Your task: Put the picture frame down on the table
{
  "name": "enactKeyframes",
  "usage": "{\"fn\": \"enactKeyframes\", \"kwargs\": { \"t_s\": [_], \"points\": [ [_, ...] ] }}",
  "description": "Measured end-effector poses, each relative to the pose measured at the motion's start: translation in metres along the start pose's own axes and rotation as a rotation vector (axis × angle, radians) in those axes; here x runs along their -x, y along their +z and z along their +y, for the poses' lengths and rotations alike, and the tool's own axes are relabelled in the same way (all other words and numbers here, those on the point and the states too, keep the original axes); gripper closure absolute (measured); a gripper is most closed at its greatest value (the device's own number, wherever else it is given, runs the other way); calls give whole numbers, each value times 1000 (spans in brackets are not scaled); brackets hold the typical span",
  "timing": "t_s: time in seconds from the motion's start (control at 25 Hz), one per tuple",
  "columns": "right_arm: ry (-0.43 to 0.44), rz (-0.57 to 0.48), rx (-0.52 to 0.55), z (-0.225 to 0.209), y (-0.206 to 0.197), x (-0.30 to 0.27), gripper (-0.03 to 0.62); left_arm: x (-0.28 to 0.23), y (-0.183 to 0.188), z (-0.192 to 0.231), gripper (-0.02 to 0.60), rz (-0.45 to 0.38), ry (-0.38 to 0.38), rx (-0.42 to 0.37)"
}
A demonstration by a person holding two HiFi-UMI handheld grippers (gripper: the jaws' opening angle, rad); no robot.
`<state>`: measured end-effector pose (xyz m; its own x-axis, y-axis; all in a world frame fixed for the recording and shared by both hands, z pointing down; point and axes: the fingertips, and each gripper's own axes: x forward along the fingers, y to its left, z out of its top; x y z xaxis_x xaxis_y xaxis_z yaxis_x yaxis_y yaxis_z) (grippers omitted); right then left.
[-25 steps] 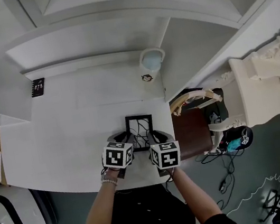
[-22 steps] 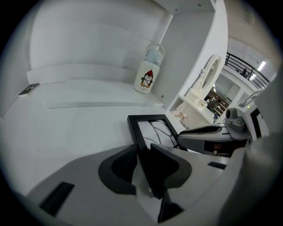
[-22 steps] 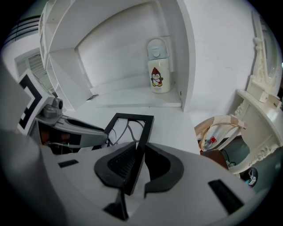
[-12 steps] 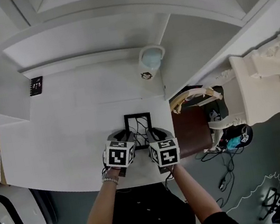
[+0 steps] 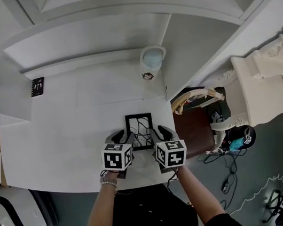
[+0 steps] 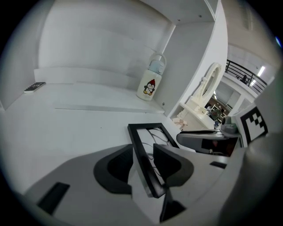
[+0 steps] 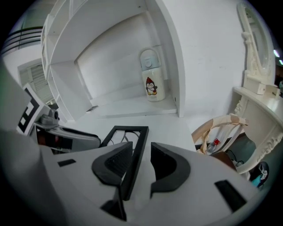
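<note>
The black picture frame (image 5: pixel 140 131) with a dark line drawing lies flat on the white table (image 5: pixel 55 146), near its front right corner. My left gripper (image 5: pixel 125 137) is open astride the frame's left bar (image 6: pixel 140 150), which runs between its jaws. My right gripper (image 5: pixel 158 132) is open too. The frame's right bar (image 7: pixel 135 152) passes between its jaws, with a gap showing on the right side. Both marker cubes sit just in front of the frame's near edge.
A white penguin-print bottle (image 5: pixel 152 62) stands at the table's back right by the wall. A dark remote (image 5: pixel 38 87) lies at the back left. A brown chair (image 5: pixel 194 130) with a cream backrest is right of the table, and a white dresser (image 5: pixel 266 82) stands further right.
The two grippers have spread slightly apart, the right one shifting right. Their jaws now stand loose around the frame's side bars. The frame has barely moved.
</note>
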<state>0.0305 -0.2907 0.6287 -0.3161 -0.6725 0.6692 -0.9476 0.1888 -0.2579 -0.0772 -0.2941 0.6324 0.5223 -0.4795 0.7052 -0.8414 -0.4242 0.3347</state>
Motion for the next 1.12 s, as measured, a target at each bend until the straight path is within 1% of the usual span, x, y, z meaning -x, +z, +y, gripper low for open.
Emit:
{"fn": "enactKeyframes", "kwargs": {
  "t_s": [0.12,0.24,0.28,0.32,0.4,0.56,0.68,0.88,1.12],
  "points": [
    [-1,-34,4,2,8,7,479,11,6,2,453,-34,12,-5],
    [-1,-62,27,7,14,17,480,25,15,-3,457,-88,15,-35],
    [-4,-77,34,8,16,21,482,30,18,-4,481,-110,24,-44],
    [-15,-98,45,9,20,27,501,36,22,-4,515,-132,35,-53],
    [-49,-149,79,11,29,39,592,47,30,-8,575,-174,49,-68],
    [-54,-215,171,24,45,61,592,67,46,-22,580,-232,31,-110],
    [-36,-233,226,36,52,75,592,83,55,-33,580,-271,25,-161],
    [-8,-296,251,50,67,102,592,112,72,-50,580,-352,16,-216],
    [14,-399,268,65,94,139,592,149,92,-67,580,-454,19,-244]
  ]
}}
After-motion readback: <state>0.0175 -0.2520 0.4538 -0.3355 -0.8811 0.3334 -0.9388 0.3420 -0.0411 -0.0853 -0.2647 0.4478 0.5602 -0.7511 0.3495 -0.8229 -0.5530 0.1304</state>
